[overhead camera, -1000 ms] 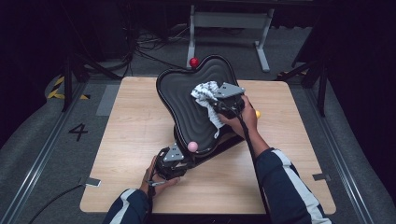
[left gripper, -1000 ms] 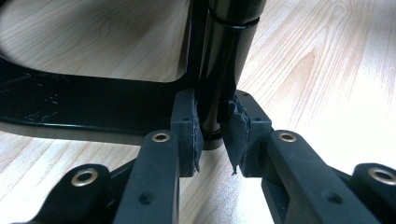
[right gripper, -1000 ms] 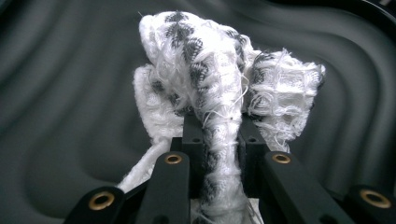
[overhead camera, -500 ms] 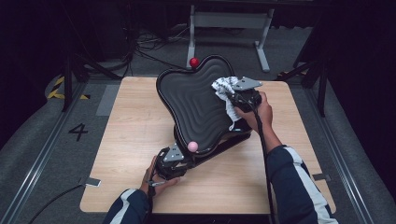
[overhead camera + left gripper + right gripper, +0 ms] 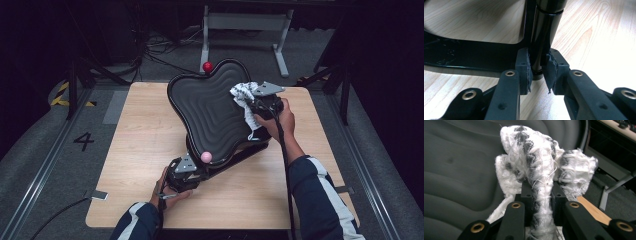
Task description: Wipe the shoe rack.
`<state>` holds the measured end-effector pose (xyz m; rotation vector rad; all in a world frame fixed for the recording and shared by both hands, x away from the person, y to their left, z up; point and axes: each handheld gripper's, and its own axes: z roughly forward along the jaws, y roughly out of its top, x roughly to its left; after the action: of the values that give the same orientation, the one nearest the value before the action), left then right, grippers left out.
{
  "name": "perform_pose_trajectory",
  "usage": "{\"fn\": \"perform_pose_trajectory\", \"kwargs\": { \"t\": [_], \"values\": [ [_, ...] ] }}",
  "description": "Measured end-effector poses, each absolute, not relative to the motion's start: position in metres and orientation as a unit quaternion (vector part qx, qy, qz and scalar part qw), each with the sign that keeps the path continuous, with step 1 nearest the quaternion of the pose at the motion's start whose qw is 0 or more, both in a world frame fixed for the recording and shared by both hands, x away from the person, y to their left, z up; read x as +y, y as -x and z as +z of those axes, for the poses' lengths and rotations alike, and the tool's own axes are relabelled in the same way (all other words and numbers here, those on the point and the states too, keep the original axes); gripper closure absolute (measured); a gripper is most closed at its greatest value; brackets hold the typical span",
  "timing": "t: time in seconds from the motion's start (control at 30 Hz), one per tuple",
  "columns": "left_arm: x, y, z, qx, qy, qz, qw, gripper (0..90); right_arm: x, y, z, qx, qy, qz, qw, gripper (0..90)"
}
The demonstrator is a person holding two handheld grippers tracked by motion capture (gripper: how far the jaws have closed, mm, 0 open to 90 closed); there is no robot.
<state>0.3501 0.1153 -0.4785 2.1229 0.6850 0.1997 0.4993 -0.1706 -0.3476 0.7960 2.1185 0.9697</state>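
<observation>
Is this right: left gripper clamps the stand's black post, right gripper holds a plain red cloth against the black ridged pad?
Not quite. The cloth is white with a grey pattern, not plain red; the right gripper view shows it pinched between the jaws. The rest holds: the left gripper clamps the black post, and the right gripper holds the cloth at the black ridged pad.

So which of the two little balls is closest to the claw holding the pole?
The pale pink ball, right beside the left claw. The red ball sits at the black board's far edge.

Lab or studio: dark surround, floor cables (image 5: pixel 150 50), metal stand (image 5: pixel 245 30), taped numeral (image 5: pixel 83 141), lone wooden table (image 5: pixel 140 130).
</observation>
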Motion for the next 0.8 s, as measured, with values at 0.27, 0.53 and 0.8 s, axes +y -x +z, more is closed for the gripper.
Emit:
{"fn": "perform_pose_trajectory", "kwargs": {
  "t": [0.27, 0.53, 0.8],
  "values": [
    [0.115, -0.350, -0.479, 0.276, -0.853, 0.080, 0.437, 73.3, -0.133, -0.492, -0.339, 0.828, -0.262, 0.378, 0.321, 77.7],
    [0.115, -0.350, -0.478, 0.274, -0.854, 0.082, 0.435, 73.4, -0.098, -0.480, -0.338, 0.837, -0.224, 0.379, 0.324, 77.4],
    [0.115, -0.350, -0.479, 0.272, -0.854, 0.083, 0.435, 73.4, -0.073, -0.470, -0.339, 0.836, -0.205, 0.403, 0.309, 77.7]
  ]
}}
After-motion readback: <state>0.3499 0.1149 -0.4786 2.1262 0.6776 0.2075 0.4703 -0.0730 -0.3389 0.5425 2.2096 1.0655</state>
